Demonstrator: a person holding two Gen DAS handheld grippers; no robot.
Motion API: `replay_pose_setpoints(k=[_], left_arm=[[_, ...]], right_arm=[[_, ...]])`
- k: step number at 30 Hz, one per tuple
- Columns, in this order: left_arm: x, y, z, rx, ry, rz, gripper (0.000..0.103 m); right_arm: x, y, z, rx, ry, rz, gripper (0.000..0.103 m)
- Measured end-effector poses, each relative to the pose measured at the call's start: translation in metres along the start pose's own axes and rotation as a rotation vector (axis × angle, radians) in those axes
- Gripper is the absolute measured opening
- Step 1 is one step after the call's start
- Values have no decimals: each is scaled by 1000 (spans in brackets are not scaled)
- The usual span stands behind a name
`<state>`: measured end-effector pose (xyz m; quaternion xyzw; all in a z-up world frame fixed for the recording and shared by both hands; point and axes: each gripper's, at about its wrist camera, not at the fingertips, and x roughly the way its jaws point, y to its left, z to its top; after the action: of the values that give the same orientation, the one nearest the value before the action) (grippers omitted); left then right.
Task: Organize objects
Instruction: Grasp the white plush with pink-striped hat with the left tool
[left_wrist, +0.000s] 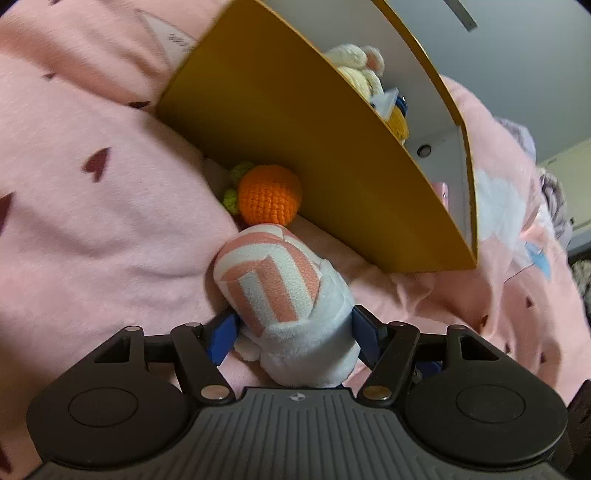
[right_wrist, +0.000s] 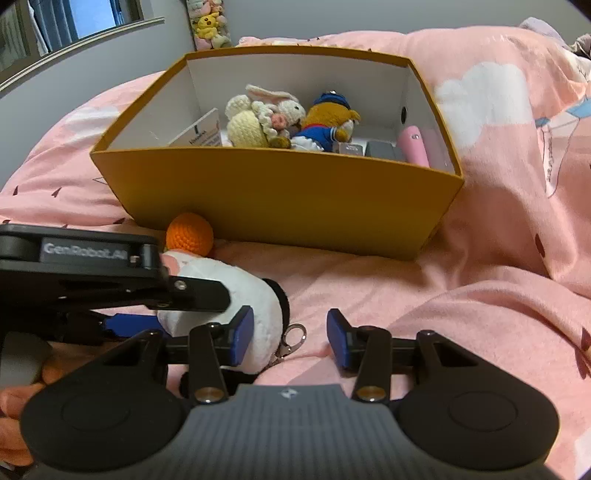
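**A:** How far along are you?

**B:** Partly done. The yellow box (right_wrist: 280, 199) in mid-frame of my right view already holds two soft toys: a crocheted bunny (right_wrist: 264, 118) and a bear in blue (right_wrist: 325, 123). There's also a card (right_wrist: 201, 133), a pink tube (right_wrist: 413, 147) and two grey blocks (right_wrist: 365, 149).

**A:** What's left outside?

**B:** Two that I can see on the pink blanket (right_wrist: 461, 295): one orange crochet ball (left_wrist: 267, 197) touching the box's wall, and one striped plush (left_wrist: 280, 295) just below it.

**A:** And your grippers?

**B:** My left gripper (left_wrist: 293, 328) straddles the plush at lower centre, jaws wide, the pads seemingly not pressing. My right gripper (right_wrist: 290, 338) hangs partly open over bare blanket, holding nothing.
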<state>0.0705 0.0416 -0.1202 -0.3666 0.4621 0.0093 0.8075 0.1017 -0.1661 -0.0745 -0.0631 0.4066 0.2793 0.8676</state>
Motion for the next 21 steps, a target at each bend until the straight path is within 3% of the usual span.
replay_pose_setpoints(k=[10,16,21], left_arm=[[-4,-6,1,86,9,17,72],[-43,-19,-3,241,-73,109,71],[-74,-22,8,310,-153,178,71]], right_arm=[[-2,-2,1,12,-1,18,47],[-15,1,4,12,-41,54,48],[-14,12,16,-2,-46,104,48]])
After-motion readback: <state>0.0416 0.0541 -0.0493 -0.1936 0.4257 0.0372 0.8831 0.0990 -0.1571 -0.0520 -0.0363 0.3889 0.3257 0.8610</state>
